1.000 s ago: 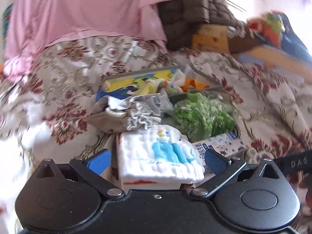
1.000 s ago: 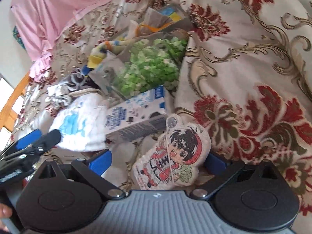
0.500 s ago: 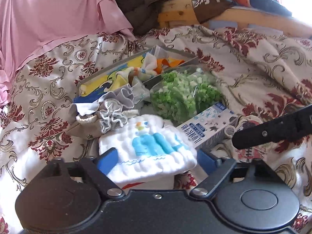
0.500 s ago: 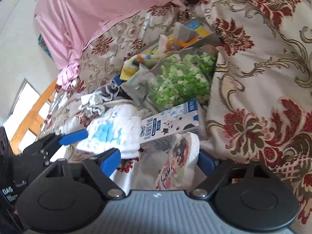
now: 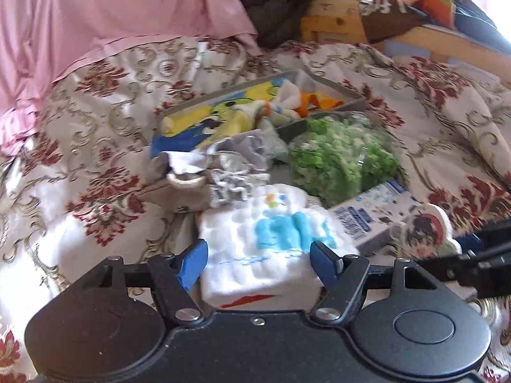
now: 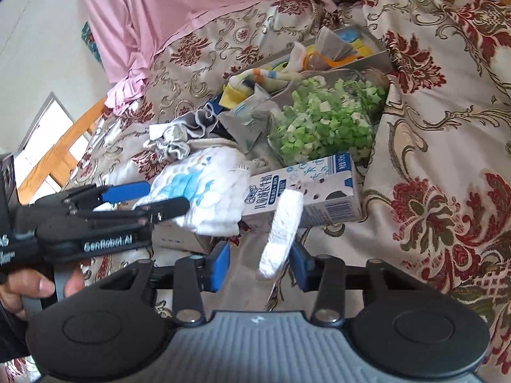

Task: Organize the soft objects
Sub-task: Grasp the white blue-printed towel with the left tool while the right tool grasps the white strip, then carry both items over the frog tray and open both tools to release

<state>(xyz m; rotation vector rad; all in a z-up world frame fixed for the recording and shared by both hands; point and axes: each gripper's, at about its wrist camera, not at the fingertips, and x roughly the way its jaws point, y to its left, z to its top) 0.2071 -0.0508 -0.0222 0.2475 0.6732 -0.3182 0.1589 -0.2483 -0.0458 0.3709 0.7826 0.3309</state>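
Tongs: left tongs (image 5: 258, 255) clamp white quilted cloth (image 5: 271, 239); right tongs (image 6: 260, 266) spread, cartoon plush (image 6: 282, 233) touching right finger, bed (image 6: 447, 127) beneath.

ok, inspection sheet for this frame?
Surface: floral bedspread, rumpled.
Job's things: white cloth between left claw pads; plush edge-on in right claw; more cloths in grey tray.
Clutter: milk carton, bag of green bits, grey scrunchie.
Grippers: left claw shut on cloth; right claw around plush, grip unclear; hand holds left one.
Cables: nothing seen.
Surroundings: pink sheet, wooden frame.
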